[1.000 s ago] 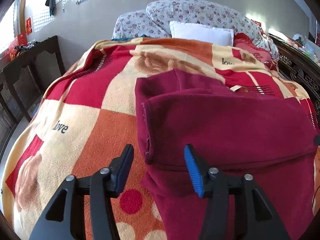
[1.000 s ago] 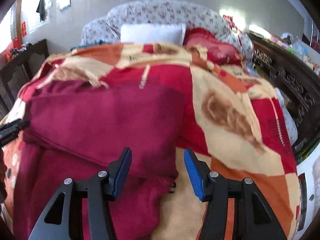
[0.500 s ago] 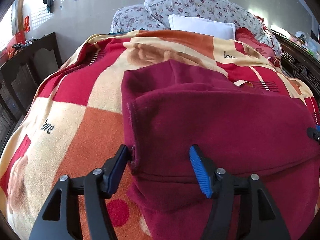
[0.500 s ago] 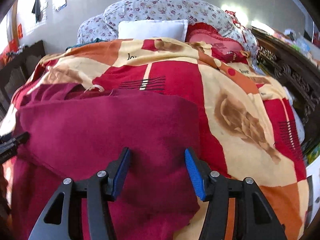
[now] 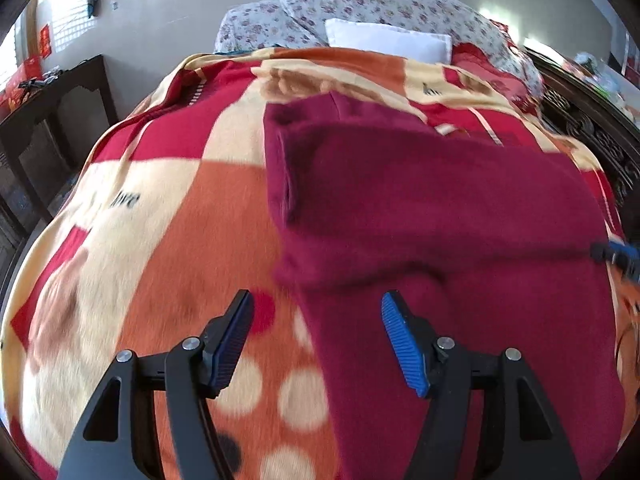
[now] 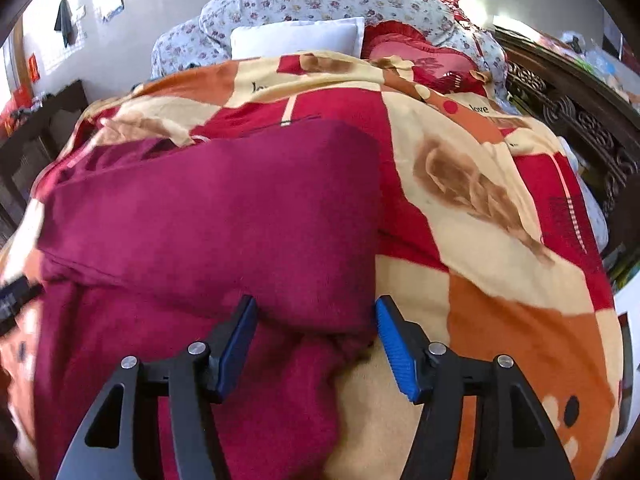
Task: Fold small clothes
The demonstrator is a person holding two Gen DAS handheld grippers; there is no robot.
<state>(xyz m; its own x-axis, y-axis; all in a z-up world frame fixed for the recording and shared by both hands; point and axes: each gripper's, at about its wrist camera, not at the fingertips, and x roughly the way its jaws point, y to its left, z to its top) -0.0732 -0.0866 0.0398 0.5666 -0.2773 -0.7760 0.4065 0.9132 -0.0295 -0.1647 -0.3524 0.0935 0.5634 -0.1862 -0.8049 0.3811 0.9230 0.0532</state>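
Pale walls closed the far side of a bedroom, with dark carved wooden furniture along the left and right edges. Filling most of both views was a bed covered by a fleece blanket patterned in red, orange and cream blocks with pale dots near the camera. At the far end of the bed lay floral pillows with a white pillow in front of them.

On the blanket lay a maroon fleece garment, partly folded, with one thick layer doubled over another so that a soft folded edge ran across it from left to right. In the left view it sat right of centre; in the right view it sat left of centre.

The left tongs were spread wide and grasped nothing, their left finger over the blanket and their right finger over the garment's near layer. The right tongs were also spread wide, grasping nothing, with the near right corner of the folded layer lying between the blue pads.
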